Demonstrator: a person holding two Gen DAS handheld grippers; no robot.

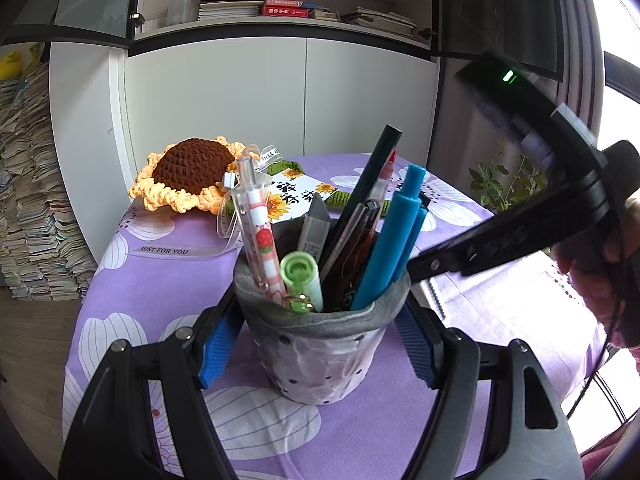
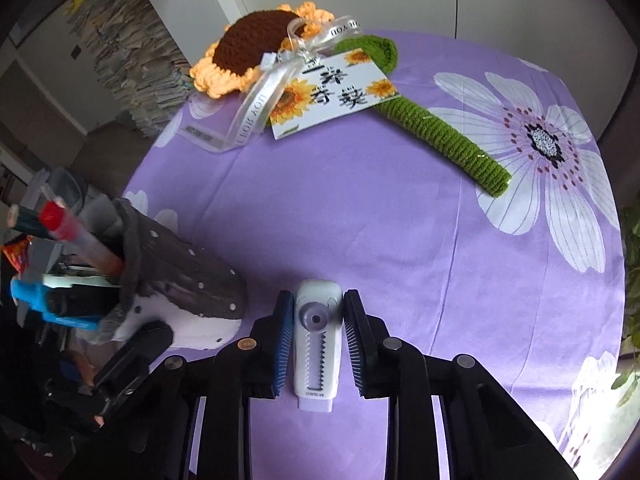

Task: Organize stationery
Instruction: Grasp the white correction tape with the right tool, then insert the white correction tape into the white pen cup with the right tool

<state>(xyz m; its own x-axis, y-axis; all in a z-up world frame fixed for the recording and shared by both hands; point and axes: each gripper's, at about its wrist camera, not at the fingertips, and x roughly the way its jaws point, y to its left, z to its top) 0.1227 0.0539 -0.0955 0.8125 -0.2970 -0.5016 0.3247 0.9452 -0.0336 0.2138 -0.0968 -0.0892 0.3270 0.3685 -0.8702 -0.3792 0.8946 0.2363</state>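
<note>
Pens crammed into the pen holder [image 1: 320, 344] hide most of what's behind it — from the left wrist view the crochet sunflower [image 1: 188, 172] shows fine, but its green stem and the card [image 1: 296, 196] are mostly blocked by the blue pens [image 1: 396, 240] and the black stick poking up. The bottom of the holder's contents can't be seen either, just tops: a pink strawberry pen [image 1: 260, 232], a green tube [image 1: 302, 280], something grey and pointed that I can't identify.

The left gripper [image 1: 320, 332] has the holder sitting right between its blue pads [image 1: 218, 344], and they look pressed to the holder's sides, so it's clamped on it. The right-hand pad is half hidden by the holder's rim.

The right gripper [image 2: 318, 340] is down on the purple flowered tablecloth [image 2: 400, 220] with a white correction tape [image 2: 318, 344] lying lengthwise between its jaws. The pads look like they're touching both sides near the far end — grasping it, as far as I can tell. Small print on the near end is too tiny to read.

In that view the holder is off to the left of the jaws, tilted by the lens, its left half dark and blurry. Sunflower stem [image 2: 444, 136] lies well ahead of the jaws, nothing in between.
</note>
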